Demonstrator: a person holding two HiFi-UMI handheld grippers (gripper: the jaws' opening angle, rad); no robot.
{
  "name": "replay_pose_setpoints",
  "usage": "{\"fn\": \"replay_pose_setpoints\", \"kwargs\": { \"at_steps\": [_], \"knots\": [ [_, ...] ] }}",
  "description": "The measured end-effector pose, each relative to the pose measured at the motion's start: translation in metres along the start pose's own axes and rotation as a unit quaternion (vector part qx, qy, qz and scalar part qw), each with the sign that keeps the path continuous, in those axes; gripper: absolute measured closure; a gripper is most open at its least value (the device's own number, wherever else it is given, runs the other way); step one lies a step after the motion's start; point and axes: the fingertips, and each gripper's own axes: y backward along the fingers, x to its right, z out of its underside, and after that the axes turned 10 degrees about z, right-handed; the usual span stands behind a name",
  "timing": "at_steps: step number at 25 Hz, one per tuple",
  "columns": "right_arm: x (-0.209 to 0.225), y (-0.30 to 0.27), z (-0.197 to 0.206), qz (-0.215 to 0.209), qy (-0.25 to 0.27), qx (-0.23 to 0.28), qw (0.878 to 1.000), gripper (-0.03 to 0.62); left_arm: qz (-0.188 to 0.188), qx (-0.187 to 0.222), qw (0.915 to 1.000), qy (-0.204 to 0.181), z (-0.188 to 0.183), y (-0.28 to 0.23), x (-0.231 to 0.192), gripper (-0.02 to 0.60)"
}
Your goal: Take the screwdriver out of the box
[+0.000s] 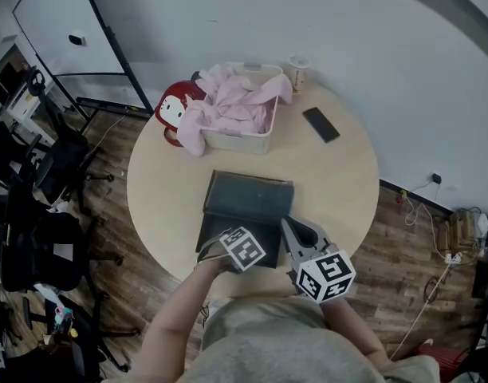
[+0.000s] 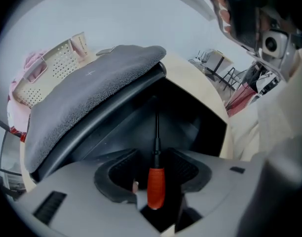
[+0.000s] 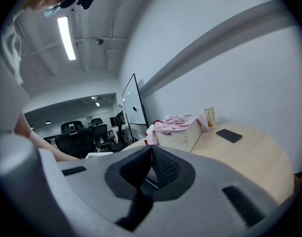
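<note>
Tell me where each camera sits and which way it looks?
Head view: on the person's head, looking steeply down at the round table and dark box; forearms and shirt show.
Left gripper view: rides on the left gripper, looking down into the open box at the red-handled screwdriver between its jaws.
Right gripper view: rides on the right gripper, looking almost level across the table at the white basket and phone; an arm shows.
Shared: both gripper views see the basket.

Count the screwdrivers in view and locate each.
1. The red-handled screwdriver lies inside the open box, between the open jaws of the left gripper. Others may be hidden inside.
</note>
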Motion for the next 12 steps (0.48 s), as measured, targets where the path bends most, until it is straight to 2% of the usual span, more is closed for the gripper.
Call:
{"fn": "replay_pose_setpoints", "kwargs": {
  "at_steps": [3, 4, 5, 12],
  "knots": [
    [0.0011, 0.0012, 0.0007, 0.002, -0.002, 0.000, 1.000, 0.594, -0.004, 0.014, 0.9998, 0.015, -0.0015, 0.0026, -0.0033, 0.422],
    [0.0012, 0.0018, 0.0011, 0.002, -0.003, 0.000, 1.000, 0.594, -0.008, 0.021, 0.9995, 0.021, -0.0025, 0.0038, -0.0047, 0.491],
    [0.0009, 0.0026, 0.0015, 0.002, -0.003, -0.001, 1.000, 0.594, -0.011, 0.026, 0.9993, 0.026, -0.0032, 0.0046, -0.0054, 0.529],
    [-0.0028, 0.0098, 0.0003, 0.002, 0.000, 0.003, 1.000, 0.594, -0.035, 0.028, 0.9990, 0.010, -0.0037, 0.0075, -0.0040, 0.531]
  ]
}}
